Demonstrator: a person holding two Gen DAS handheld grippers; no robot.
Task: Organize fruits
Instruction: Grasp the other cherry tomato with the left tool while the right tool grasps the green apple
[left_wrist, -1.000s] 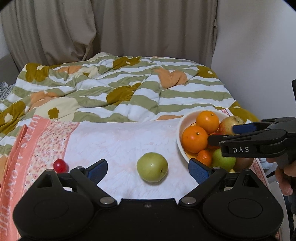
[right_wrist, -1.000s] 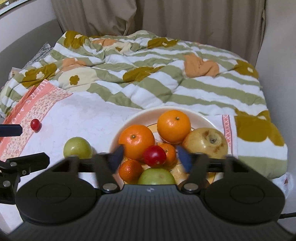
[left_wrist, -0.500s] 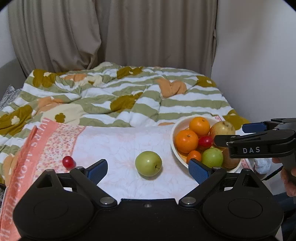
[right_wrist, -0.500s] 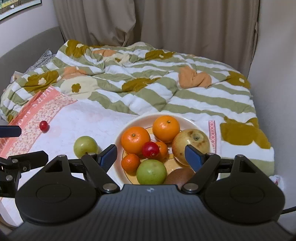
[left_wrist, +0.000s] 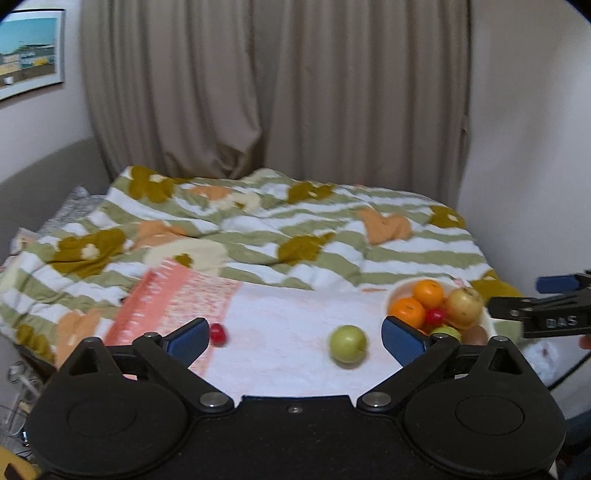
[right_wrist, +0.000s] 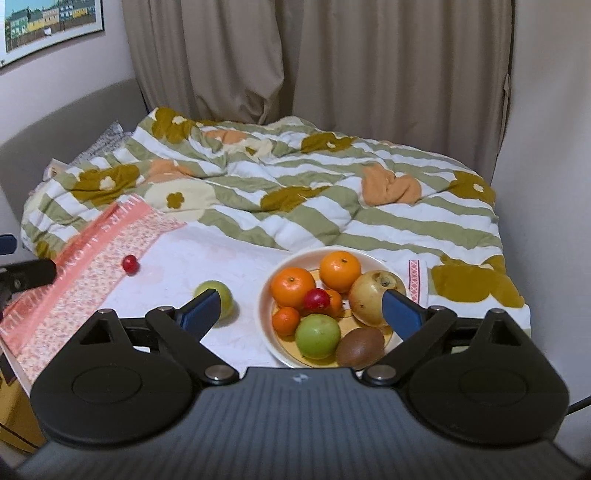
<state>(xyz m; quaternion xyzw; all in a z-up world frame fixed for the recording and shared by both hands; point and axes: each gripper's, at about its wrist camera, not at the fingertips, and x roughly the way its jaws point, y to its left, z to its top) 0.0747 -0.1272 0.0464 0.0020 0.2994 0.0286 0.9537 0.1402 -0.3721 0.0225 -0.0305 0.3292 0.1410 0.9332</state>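
Observation:
A white bowl (right_wrist: 267, 295) (left_wrist: 392, 295) on the pale cloth holds oranges, a green apple (right_wrist: 317, 335), a yellow apple (right_wrist: 369, 295), a kiwi (right_wrist: 360, 347) and a small red fruit (right_wrist: 316, 299). Left of the bowl a loose green apple (left_wrist: 348, 343) (right_wrist: 225, 295) lies on the cloth, and a small red fruit (left_wrist: 218, 334) (right_wrist: 130, 264) lies further left. My left gripper (left_wrist: 293, 338) hangs raised above the cloth's near edge, its jaws opening with nothing between them. Also raised, my right gripper (right_wrist: 301, 312) is in front of the bowl, its jaws opening and empty.
The cloth (right_wrist: 207, 258) covers a low surface in front of a bed with a striped flowered quilt (right_wrist: 314, 192). Beige curtains (right_wrist: 332, 62) hang behind. A wall stands close on the right, and a framed picture (right_wrist: 44, 26) hangs at the upper left.
Both grippers have risen and drawn back from the fruits, which now look smaller and farther. Both pairs of jaws have spread wider; the right one no longer brackets the small red fruit in the bowl.

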